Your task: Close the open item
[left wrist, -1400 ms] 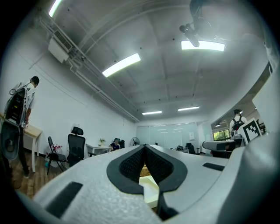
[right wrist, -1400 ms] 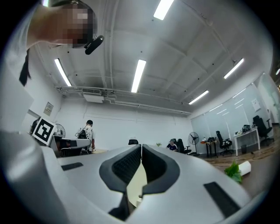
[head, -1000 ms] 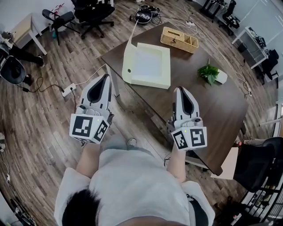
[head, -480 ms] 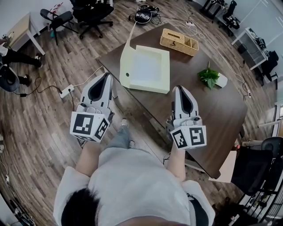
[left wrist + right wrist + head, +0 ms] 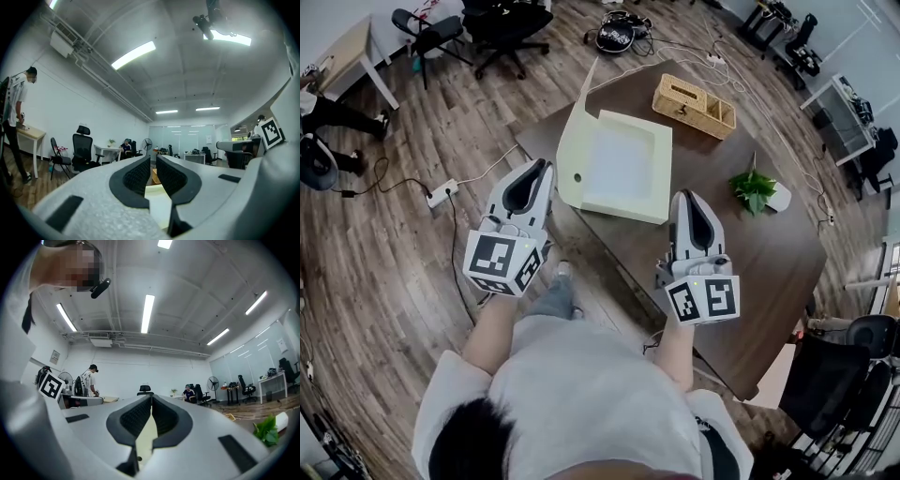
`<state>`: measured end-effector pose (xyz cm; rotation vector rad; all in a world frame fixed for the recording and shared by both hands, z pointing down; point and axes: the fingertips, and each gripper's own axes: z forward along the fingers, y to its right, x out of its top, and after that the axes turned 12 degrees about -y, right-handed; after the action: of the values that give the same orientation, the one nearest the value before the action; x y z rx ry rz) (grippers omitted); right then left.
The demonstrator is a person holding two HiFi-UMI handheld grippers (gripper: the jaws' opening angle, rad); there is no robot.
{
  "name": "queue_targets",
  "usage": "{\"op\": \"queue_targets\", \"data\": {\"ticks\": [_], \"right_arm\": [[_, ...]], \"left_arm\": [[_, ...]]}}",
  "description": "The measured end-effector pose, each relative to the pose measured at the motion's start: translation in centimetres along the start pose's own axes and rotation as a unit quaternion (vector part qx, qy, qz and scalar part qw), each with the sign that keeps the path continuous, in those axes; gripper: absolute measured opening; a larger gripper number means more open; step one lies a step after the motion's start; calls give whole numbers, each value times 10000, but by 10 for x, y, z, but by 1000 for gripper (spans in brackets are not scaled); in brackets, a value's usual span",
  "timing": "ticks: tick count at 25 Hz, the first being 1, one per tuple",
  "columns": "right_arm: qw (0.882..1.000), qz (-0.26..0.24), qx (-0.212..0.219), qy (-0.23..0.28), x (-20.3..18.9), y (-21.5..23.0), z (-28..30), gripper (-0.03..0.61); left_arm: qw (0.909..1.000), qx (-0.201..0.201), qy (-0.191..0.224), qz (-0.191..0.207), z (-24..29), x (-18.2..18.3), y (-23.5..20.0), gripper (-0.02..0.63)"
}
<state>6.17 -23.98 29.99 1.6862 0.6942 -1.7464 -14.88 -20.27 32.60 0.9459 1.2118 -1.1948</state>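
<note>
Head view: left claw and right claw, jaws together, empty, carried forward since a second ago, now just short of open cream box on near corner of desk, lid upright at left edge; closing not started, lid push likely next.

**Left tool** and **right tool**: pale grey moulded shells, each with a dark oval recess on top. Each tapers at its far end to two jaws lined with black ribbed pads.

**Marker cube**, one at the near end of each tool: white faces printed with black square patterns.

**Wearer:** light grey short-sleeved T-shirt, dark hair, grey-blue trousers.
</note>
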Motion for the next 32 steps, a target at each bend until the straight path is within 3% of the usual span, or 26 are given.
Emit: {"op": "queue_targets", "data": {"ticks": [4, 13, 18, 24, 25, 27, 32], "right_arm": [[9999, 62, 25, -106, -5, 6, 21, 14], [9991, 205, -31, -377, -27, 13, 50, 14], [9983, 261, -147, -506, -35, 17, 55, 14], [9978, 228, -250, -564, -36, 20, 58, 14], [9978, 219, -262, -565, -36, 21, 59, 14], [9977, 207, -293, -570, -35, 23, 59, 14], [9973, 216, -389, -580, -36, 30, 59, 14]], "left_arm": [[9998, -40, -192, -36, 20, -13, -10, 113], [9968, -137, -786, -71, 61, -61, -22, 192], [9942, -188, -1047, -143, 81, -80, -26, 192], [9942, -85, -1049, -217, 95, -83, -36, 187], [9945, -31, -1021, -227, 95, -82, -39, 164], [9951, 107, -952, -227, 96, -78, -46, 46], [9951, 161, -970, -138, 100, -73, -52, 23]]}}
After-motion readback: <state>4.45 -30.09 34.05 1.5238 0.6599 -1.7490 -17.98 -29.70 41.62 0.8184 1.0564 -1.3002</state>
